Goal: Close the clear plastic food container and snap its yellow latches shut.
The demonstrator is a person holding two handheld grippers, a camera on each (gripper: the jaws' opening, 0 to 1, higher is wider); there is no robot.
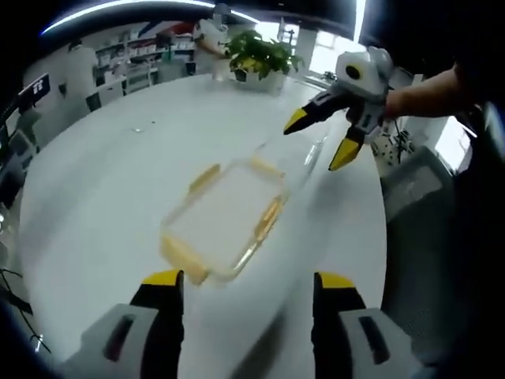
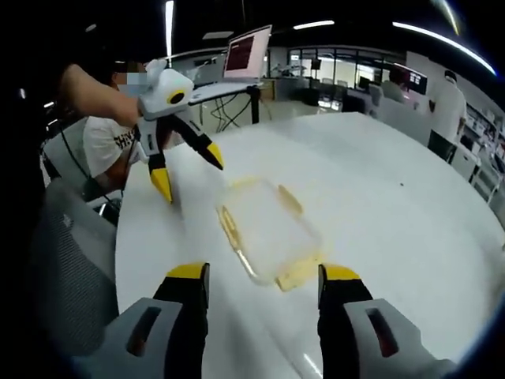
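Note:
A clear plastic container (image 1: 225, 217) (image 2: 268, 229) with yellow latches (image 1: 272, 217) (image 2: 229, 221) on its sides lies on the white table (image 1: 102, 181) (image 2: 394, 205). The picture is blurred; a faint clear shape (image 1: 304, 154), perhaps the lid, stretches from its far end. My left gripper (image 1: 248, 280) (image 2: 188, 170) is open, its yellow tips just short of the container's near end. My right gripper (image 2: 264, 272) (image 1: 319, 140) is open too, hovering at the opposite end. Neither touches the container.
A potted plant (image 1: 256, 55) stands at the table's far edge. A mesh chair (image 2: 63, 260) and a seated person (image 2: 102, 142) are beside the table, with a laptop (image 2: 247, 51) on a stand behind. Another chair (image 1: 418, 181) sits past the table rim.

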